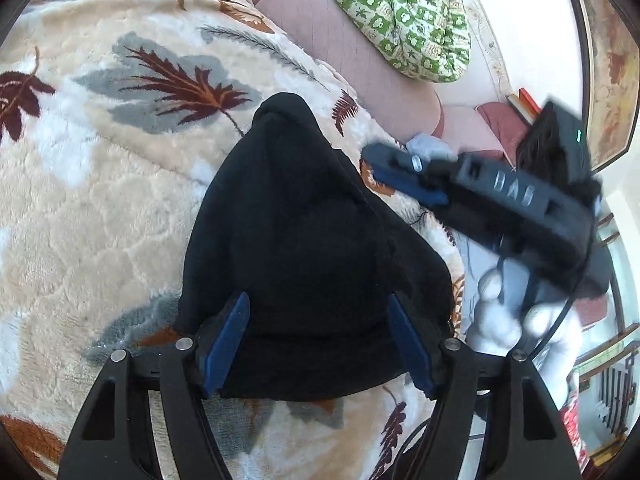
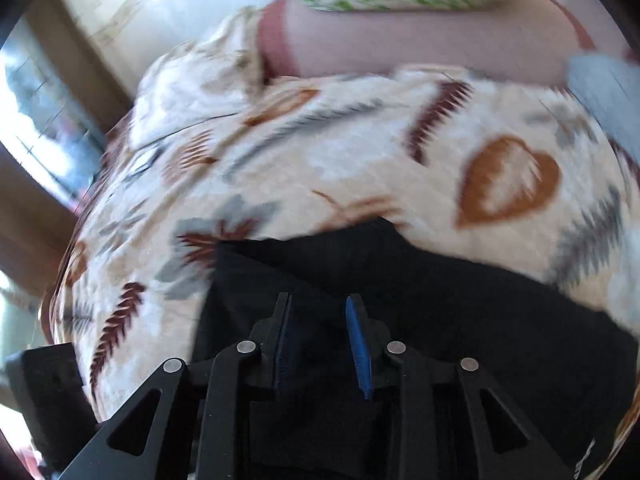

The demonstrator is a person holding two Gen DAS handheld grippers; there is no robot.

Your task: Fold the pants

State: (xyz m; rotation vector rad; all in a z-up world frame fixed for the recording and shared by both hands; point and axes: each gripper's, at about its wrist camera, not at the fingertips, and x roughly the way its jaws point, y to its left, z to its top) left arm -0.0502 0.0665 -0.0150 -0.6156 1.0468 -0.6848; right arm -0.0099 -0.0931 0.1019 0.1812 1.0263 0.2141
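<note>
The black pants (image 1: 304, 220) lie folded into a narrow bundle on a leaf-patterned blanket (image 1: 100, 200), tapering to a point at the far end. My left gripper (image 1: 318, 320) stands open and wide over the near end of the bundle, and its blue pads (image 1: 226, 340) do not press the cloth. My right gripper (image 1: 372, 162) comes in from the right, beside the pants' right edge, held by a white-gloved hand (image 1: 500, 312). In the right wrist view this gripper (image 2: 320, 336) hovers over the pants (image 2: 460, 304), jaws a small gap apart with nothing pinched. That view is blurred.
The blanket (image 2: 360, 152) covers a bed. Behind it lie a pink pillow (image 1: 320, 20) and a green-and-white patterned cloth (image 1: 408, 12). A small pale blue cloth (image 1: 430, 148) sits near the right gripper's tip. A framed picture (image 1: 612, 60) hangs on the right wall.
</note>
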